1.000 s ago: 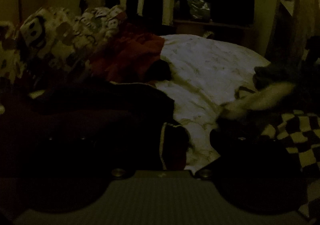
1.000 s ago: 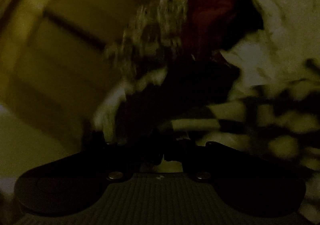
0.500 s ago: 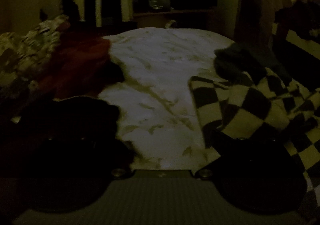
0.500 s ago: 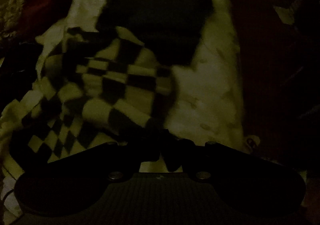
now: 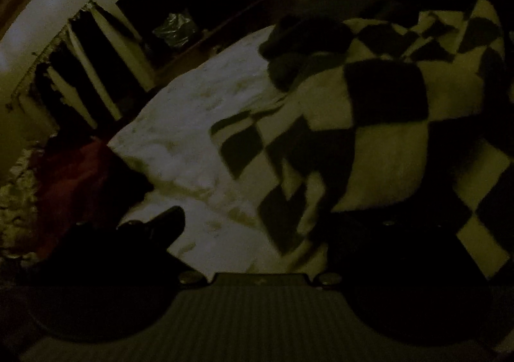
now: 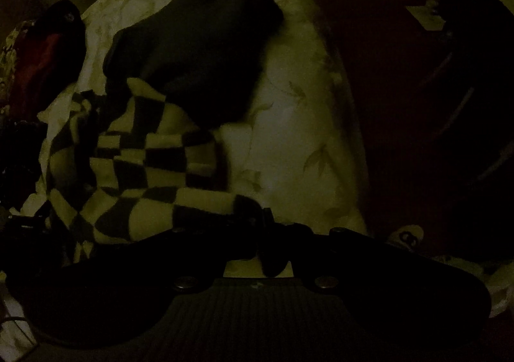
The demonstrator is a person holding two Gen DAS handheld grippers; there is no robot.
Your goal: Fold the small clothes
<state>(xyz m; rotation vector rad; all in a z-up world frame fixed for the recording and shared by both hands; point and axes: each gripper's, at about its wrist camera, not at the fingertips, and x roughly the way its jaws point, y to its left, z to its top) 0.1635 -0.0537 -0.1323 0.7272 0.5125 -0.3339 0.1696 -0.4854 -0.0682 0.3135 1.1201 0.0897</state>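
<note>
A black-and-cream checkered garment [image 5: 385, 156] lies crumpled on the bed's white leaf-print sheet [image 5: 199, 124]. My left gripper [image 5: 273, 227] is just over its near edge, jaws wide and closing. A fold of the cloth sits between the fingers and is not pinched. In the right wrist view the checkered garment [image 6: 144, 149] stretches in a strip to my right gripper [image 6: 263, 220], which is shut on its hem. A dark garment [image 6: 199, 50] lies flat on the sheet [image 6: 289, 137] beyond it. The same dark garment [image 5: 302, 37] is also in the left wrist view.
A red cloth [image 5: 74, 175] and patterned clothes are piled at the bed's left side. Behind the bed are hanging clothes [image 5: 83, 66] and a dark shelf with a crinkled bag [image 5: 176, 29]. The bed's right edge drops to a dark reddish floor [image 6: 401, 104].
The left view has swung from the clothes pile to the checkered garment, closed in on it and rolled. The right gripper has stayed shut on the checkered cloth while sinking towards the bed.
</note>
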